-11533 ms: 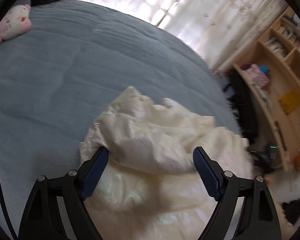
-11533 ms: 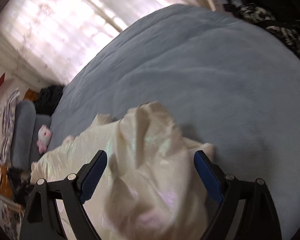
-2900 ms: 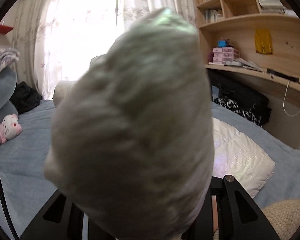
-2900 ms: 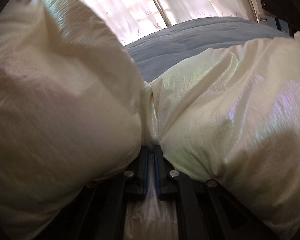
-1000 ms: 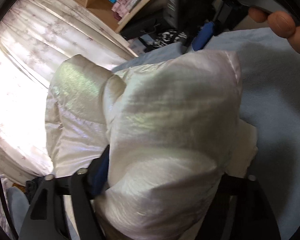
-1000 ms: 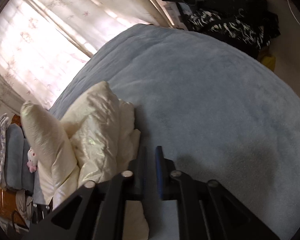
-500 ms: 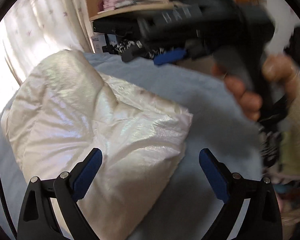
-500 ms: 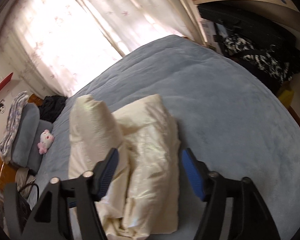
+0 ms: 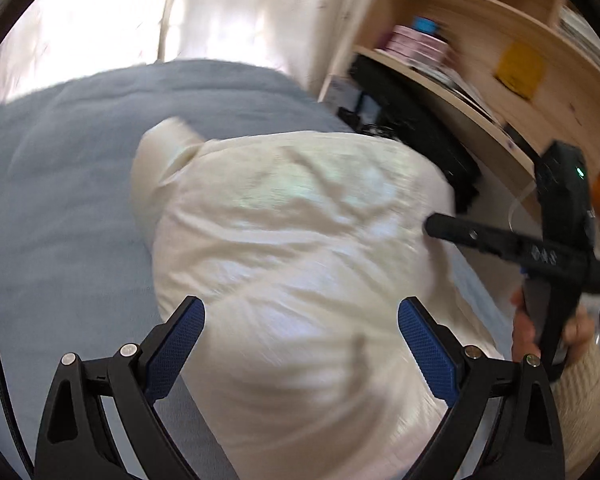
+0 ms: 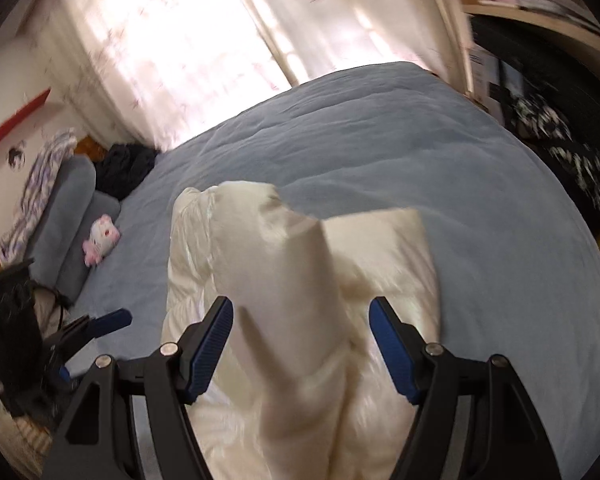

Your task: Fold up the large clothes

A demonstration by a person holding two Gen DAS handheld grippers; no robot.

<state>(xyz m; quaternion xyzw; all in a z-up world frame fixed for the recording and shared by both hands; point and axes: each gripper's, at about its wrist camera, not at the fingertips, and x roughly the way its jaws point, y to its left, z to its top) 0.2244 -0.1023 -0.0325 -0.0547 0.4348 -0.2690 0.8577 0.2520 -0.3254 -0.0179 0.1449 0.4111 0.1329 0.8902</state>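
- Two views, taken in turn. Left wrist: the left gripper (image 9: 300, 340) is spread wide with nothing between its blue pads, poised over the cream puffy garment (image 9: 300, 248), which lies bundled on the blue-grey bed (image 9: 68, 168).
- At the right of this view the right gripper (image 9: 440, 227) reaches in, its tip touching the garment's edge; a hand (image 9: 540, 336) grips its handle. Wooden shelves (image 9: 500, 40) stand behind.
- Right wrist: the right gripper (image 10: 300, 340) is also wide apart and empty, over the cream puffy garment (image 10: 284, 280), which is heaped in folds near the bed's (image 10: 420, 152) near edge.
- A pink plush toy (image 10: 100, 238) rests by grey pillows (image 10: 66, 216); the left gripper (image 10: 96, 326) shows at lower left.
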